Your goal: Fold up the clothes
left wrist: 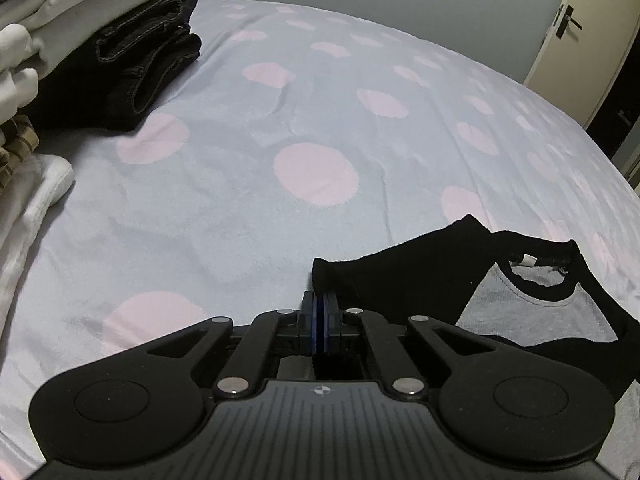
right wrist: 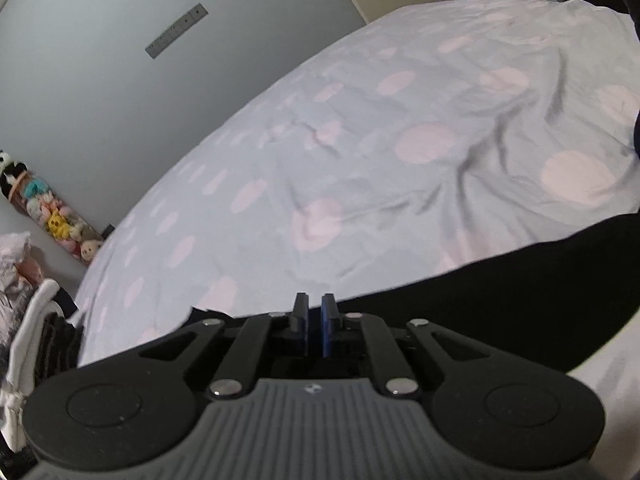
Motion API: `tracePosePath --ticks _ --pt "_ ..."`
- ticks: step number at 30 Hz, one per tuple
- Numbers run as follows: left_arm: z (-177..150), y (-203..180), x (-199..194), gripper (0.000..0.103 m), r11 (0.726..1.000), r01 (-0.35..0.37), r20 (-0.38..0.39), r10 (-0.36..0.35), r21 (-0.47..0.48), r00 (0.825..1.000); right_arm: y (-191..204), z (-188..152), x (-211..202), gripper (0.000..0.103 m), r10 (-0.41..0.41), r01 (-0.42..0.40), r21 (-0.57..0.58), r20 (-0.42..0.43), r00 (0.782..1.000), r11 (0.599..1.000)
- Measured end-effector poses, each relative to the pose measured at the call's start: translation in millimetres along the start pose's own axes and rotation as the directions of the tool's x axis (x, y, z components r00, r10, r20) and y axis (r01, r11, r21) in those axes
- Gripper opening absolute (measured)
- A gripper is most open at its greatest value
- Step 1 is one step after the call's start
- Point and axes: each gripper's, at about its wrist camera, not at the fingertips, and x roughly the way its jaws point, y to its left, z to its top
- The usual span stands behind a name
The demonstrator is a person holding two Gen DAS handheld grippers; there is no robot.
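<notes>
The bed point(left wrist: 248, 128) is covered with a pale blue sheet dotted with large pink circles, and a grey-bodied shirt point(left wrist: 532, 304) with black sleeves and a black neck band lies on it near the front edge, to the right in the left wrist view. The left hand-held gripper point(left wrist: 320, 300) has its two blue-padded fingers pressed together with almost no gap, right at the end of a black sleeve point(left wrist: 384, 280); the cloth's edge meets the fingertips, but I cannot tell for sure whether any fabric is caught between them. A small white tag point(left wrist: 529, 260) shows inside the collar. At the far left corner of the bed sits a stack of folded clothes: white pieces point(left wrist: 60, 12) on top, with dark jeans point(left wrist: 148, 60) beside and under them, and a plaid garment point(left wrist: 16, 148) with more white cloth nearer the front. A cream door point(left wrist: 580, 40) with a dark handle stands beyond the bed on the right. In the right wrist view, the right hand-held gripper point(right wrist: 314, 308) shows a narrow gap between its fingers, nothing visibly held there, poised just at the edge of a broad black stretch of the shirt point(right wrist: 520, 288) that runs off to the right. The sheet there is rumpled into creases. A row of soft toys point(right wrist: 60, 224) lies along the grey wall to the left.
</notes>
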Motion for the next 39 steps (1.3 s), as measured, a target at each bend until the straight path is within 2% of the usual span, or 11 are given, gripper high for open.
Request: tracePosePath --ticks 3,6,8,11,14,16,19,23,29,36,39 --pt "0 2 -1 0.004 1.0 0.011 -0.009 -0.011 -0.01 1.0 -4 -6 8 0.014 -0.005 0.005 -0.001 -0.051 0.999 1.0" --pt "0 2 -4 0.006 1.0 0.012 -0.011 -0.012 -0.012 1.0 -5 -14 14 0.029 -0.004 0.004 0.005 -0.098 0.995 1.0" --pt "1 1 -8 0.016 1.0 0.015 -0.001 -0.015 -0.002 1.0 -2 -20 14 0.029 -0.014 0.012 -0.012 -0.102 0.995 1.0" --pt "3 -1 -15 0.035 0.999 0.03 0.018 -0.03 0.016 0.999 2 -28 13 0.004 -0.028 0.024 -0.037 -0.107 0.994 0.999" --pt "7 -7 -16 0.053 0.999 0.025 0.026 -0.026 0.046 0.999 6 -32 8 0.004 -0.029 0.024 -0.048 -0.091 0.995 0.999" --pt "10 -12 -12 0.055 0.998 0.016 0.013 -0.017 0.067 1.0 9 -29 -2 0.004 0.001 -0.003 -0.044 -0.057 0.998 0.999" --pt "11 -18 3 0.053 0.996 -0.016 -0.017 0.018 0.087 1.0 12 -26 -12 0.004 0.03 -0.032 -0.06 -0.025 0.999 0.998" --pt "13 -19 16 0.005 0.998 -0.039 -0.02 0.04 0.057 0.999 7 -22 -13 0.004 0.023 -0.024 -0.032 -0.017 1.0 0.999" --pt "17 -6 -4 0.004 1.0 -0.03 0.071 0.031 -0.007 0.997 -4 -19 -14 0.003 -0.027 0.027 0.0 0.002 1.0 1.0" --pt "11 -13 9 0.006 0.998 -0.062 0.031 0.061 0.027 0.998 -17 -20 -1 0.004 -0.111 0.112 0.009 -0.051 0.992 0.994" --pt "8 -14 -5 0.019 0.996 -0.074 0.065 0.07 0.051 0.995 -22 -21 -1 0.011 -0.119 0.121 0.033 -0.062 0.991 0.992"
